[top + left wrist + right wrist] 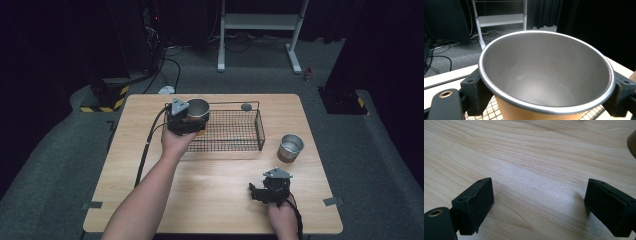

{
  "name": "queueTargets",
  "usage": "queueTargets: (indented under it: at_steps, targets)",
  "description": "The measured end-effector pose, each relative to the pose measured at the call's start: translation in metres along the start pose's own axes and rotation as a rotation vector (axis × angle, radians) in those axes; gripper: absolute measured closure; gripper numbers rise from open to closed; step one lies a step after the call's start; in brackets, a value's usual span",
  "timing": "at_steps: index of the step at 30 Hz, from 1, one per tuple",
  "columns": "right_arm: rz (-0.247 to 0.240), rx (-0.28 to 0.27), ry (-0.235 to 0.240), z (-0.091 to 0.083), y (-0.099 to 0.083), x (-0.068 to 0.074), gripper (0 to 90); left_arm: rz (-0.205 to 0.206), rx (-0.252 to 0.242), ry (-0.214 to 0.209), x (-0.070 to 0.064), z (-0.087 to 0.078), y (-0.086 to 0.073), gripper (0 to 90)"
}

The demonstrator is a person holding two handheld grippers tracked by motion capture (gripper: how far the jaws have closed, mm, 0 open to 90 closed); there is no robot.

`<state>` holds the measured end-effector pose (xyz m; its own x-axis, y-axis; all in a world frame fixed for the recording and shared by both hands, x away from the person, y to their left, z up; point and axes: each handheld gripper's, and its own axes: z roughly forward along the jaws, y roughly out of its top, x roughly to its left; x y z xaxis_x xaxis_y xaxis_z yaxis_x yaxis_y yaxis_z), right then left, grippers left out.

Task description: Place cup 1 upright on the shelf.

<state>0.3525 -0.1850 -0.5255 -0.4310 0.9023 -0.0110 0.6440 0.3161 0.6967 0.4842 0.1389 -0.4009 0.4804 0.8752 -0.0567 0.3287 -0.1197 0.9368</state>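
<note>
In the high view, the left gripper (187, 120) holds a metal cup (198, 110) over the left end of the wire basket (235, 131), while the right gripper (272, 187) rests low over the table (210, 195), with a second cup (290, 147) just beyond it. In the left gripper view, the jaws are clamped on both sides of the cup (544, 82) just under its rim; it looks stiff, light and smooth, so I think this high grip is good, because the rim can stop slipping. In the right gripper view, the jaws stand wide apart with nothing between them.

Light wooden table (215, 190) on grey carpet. On it: 1 black wire basket (235, 131) at the far middle, 1 metal cup (290, 147) just right of the basket.
</note>
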Motion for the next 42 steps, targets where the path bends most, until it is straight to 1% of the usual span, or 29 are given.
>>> queueTargets:
  at_steps: [2, 4, 8, 9, 11, 14, 17, 20, 25, 31, 34, 35, 38, 40, 41, 42]
  targets:
    - [-0.002, -0.001, 0.0, 0.0, 0.0, 0.0, 8.7, -0.005, 0.007, 0.002, 0.001, 0.003, -0.002, 13.7]
    - [-0.001, 0.0, -0.001, 0.0, 0.0, 0.0, 8.7, -0.027, 0.007, -0.004, 0.003, 0.006, -0.004, 13.7]
    - [-0.005, -0.001, 0.001, 0.0, 0.0, 0.0, 8.6, -0.036, 0.003, 0.006, 0.005, 0.009, -0.009, 13.7]
    - [-0.014, -0.001, 0.005, 0.0, 0.0, -0.001, 8.6, -0.041, 0.005, 0.006, 0.005, 0.009, -0.011, 13.7]
    - [-0.015, 0.0, 0.008, 0.001, 0.001, -0.001, 8.6, -0.036, 0.017, 0.013, 0.007, 0.01, -0.013, 13.7]
    - [-0.016, -0.001, 0.01, 0.002, 0.001, 0.0, 8.6, -0.047, 0.033, 0.019, 0.01, 0.012, -0.017, 13.7]
    - [-0.017, 0.001, 0.01, 0.001, 0.002, 0.0, 8.6, -0.074, 0.035, 0.024, 0.014, 0.014, -0.02, 13.7]
    - [-0.02, 0.0, 0.01, 0.001, 0.002, 0.0, 8.6, -0.085, 0.042, 0.021, 0.015, 0.017, -0.021, 13.7]
    - [-0.016, 0.0, 0.009, 0.001, 0.001, 0.001, 8.9, -0.071, 0.072, 0.018, 0.012, 0.022, -0.026, 13.7]
    - [-0.016, 0.0, 0.009, 0.001, 0.001, 0.001, 8.9, -0.084, 0.095, 0.018, 0.009, 0.028, -0.03, 13.8]
    - [-0.016, 0.0, 0.009, 0.001, 0.001, 0.001, 8.9, -0.08, 0.116, 0.04, 0.008, 0.032, -0.033, 13.8]
    - [-0.016, 0.0, 0.009, 0.001, 0.001, 0.001, 8.9, -0.082, 0.119, 0.044, 0.008, 0.033, -0.033, 13.8]
    - [-0.017, 0.0, 0.009, 0.001, 0.001, 0.001, 8.9, -0.086, 0.148, 0.054, 0.008, 0.036, -0.036, 13.8]
    - [-0.017, 0.0, 0.009, 0.001, 0.001, 0.001, 8.9, -0.08, 0.161, 0.058, 0.007, 0.038, -0.039, 13.8]
    - [-0.016, 0.0, 0.009, 0.001, 0.001, 0.001, 8.9, -0.069, 0.169, 0.062, 0.008, 0.039, -0.039, 13.8]
    - [-0.017, 0.0, 0.009, 0.001, 0.001, 0.001, 8.9, -0.071, 0.171, 0.063, 0.007, 0.04, -0.04, 13.8]
